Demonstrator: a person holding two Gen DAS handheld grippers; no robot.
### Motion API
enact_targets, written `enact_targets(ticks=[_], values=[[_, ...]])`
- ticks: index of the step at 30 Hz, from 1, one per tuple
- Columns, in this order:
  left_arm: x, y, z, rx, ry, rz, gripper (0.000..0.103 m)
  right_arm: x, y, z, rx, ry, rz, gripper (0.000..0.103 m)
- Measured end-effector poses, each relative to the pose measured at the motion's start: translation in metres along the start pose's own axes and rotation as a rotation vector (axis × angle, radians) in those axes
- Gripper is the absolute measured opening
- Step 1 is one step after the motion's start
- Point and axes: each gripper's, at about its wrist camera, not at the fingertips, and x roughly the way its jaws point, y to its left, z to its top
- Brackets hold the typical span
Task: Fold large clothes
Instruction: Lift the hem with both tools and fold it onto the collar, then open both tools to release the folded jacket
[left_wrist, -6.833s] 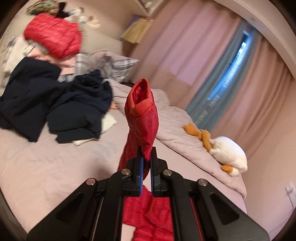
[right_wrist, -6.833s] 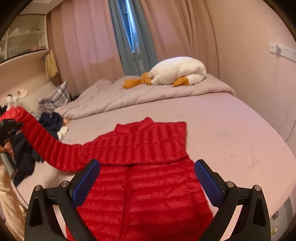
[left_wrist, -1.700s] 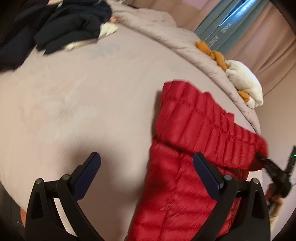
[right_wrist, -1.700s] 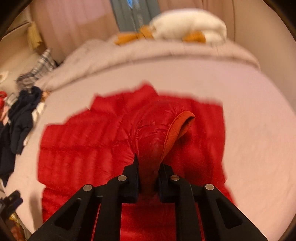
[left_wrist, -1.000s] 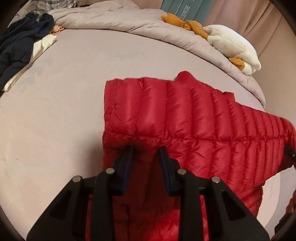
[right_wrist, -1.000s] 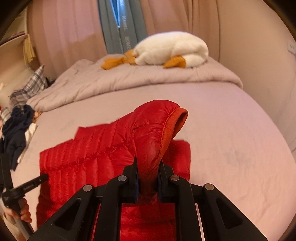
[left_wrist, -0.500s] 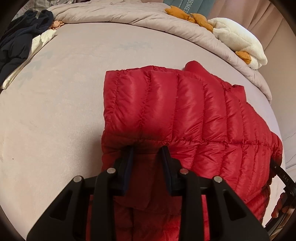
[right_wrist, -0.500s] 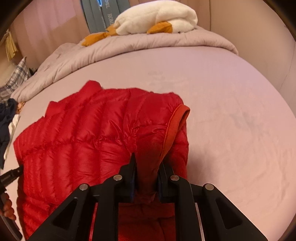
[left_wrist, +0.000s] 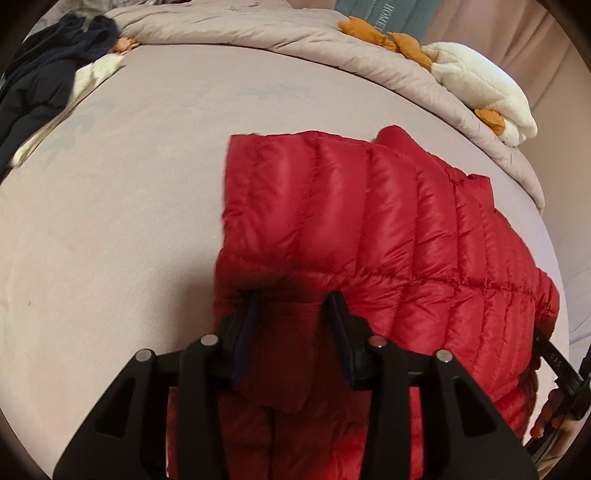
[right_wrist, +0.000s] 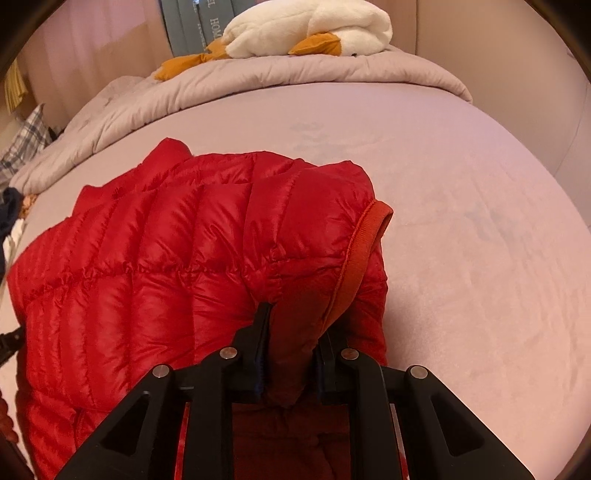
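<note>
A red down jacket (left_wrist: 369, 229) is laid flat on the bed (left_wrist: 110, 221), its sleeves folded across the body. Jacket fabric is pinched between the jaws of the left gripper (left_wrist: 291, 306) at the near left edge. Ahead of these jaws, dark clothes (left_wrist: 40, 85) are heaped at far left. The right gripper (right_wrist: 295, 328) is clenched on a cuffed sleeve (right_wrist: 332, 258); a plush goose (right_wrist: 306, 29) lies beyond on the duvet (right_wrist: 258, 81).

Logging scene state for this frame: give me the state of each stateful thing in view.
red down jacket: flat on bed, sleeves folded across body.
left gripper: jaws shut on folded jacket edge.
right gripper: jaws shut on sleeve near cuff.
duvet: bunched at bed's far end.
dark clothes: unfolded heap.
</note>
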Motion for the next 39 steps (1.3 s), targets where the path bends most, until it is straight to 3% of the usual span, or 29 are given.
enact_targets(ticks=[3, 5, 6, 7, 9, 12, 15, 17, 20, 23, 27, 35, 39], values=[[-0.022, 0.004, -0.005, -0.038, -0.002, -0.022, 0.040, -0.003, 0.002, 0.000, -0.005, 0.002, -0.007, 0.016], [-0.051, 0.003, -0.011, -0.038, -0.046, -0.051, 0.044, -0.011, 0.005, -0.001, -0.021, -0.005, -0.020, 0.021], [-0.064, 0.002, -0.014, -0.034, -0.073, -0.065, 0.054, -0.020, 0.007, -0.002, -0.036, -0.026, -0.019, 0.032], [-0.082, 0.002, -0.019, -0.033, -0.105, -0.079, 0.062, -0.033, 0.008, -0.003, -0.056, -0.063, -0.011, 0.055], [-0.110, 0.000, -0.027, -0.031, -0.151, -0.096, 0.084, -0.058, 0.007, -0.007, -0.056, -0.134, 0.002, 0.081], [-0.155, 0.003, -0.045, -0.035, -0.217, -0.133, 0.094, -0.101, -0.002, -0.013, -0.012, -0.209, 0.075, 0.084], [-0.192, 0.006, -0.066, -0.050, -0.282, -0.186, 0.103, -0.141, -0.013, -0.023, 0.026, -0.265, 0.181, 0.102], [-0.208, 0.007, -0.079, -0.038, -0.311, -0.195, 0.103, -0.169, -0.019, -0.033, 0.022, -0.312, 0.227, 0.102], [-0.223, 0.013, -0.099, -0.018, -0.326, -0.153, 0.103, -0.196, -0.021, -0.048, 0.003, -0.351, 0.230, 0.102], [-0.228, 0.022, -0.120, -0.022, -0.326, -0.089, 0.103, -0.215, -0.024, -0.066, 0.002, -0.382, 0.240, 0.102], [-0.229, 0.031, -0.144, -0.019, -0.325, -0.070, 0.103, -0.225, -0.025, -0.091, -0.005, -0.412, 0.255, 0.102], [-0.223, 0.038, -0.174, -0.022, -0.263, -0.110, 0.103, -0.228, -0.034, -0.135, 0.014, -0.377, 0.225, 0.102], [-0.222, 0.034, -0.189, -0.012, -0.275, -0.101, 0.103, -0.231, -0.042, -0.154, 0.032, -0.367, 0.215, 0.102]])
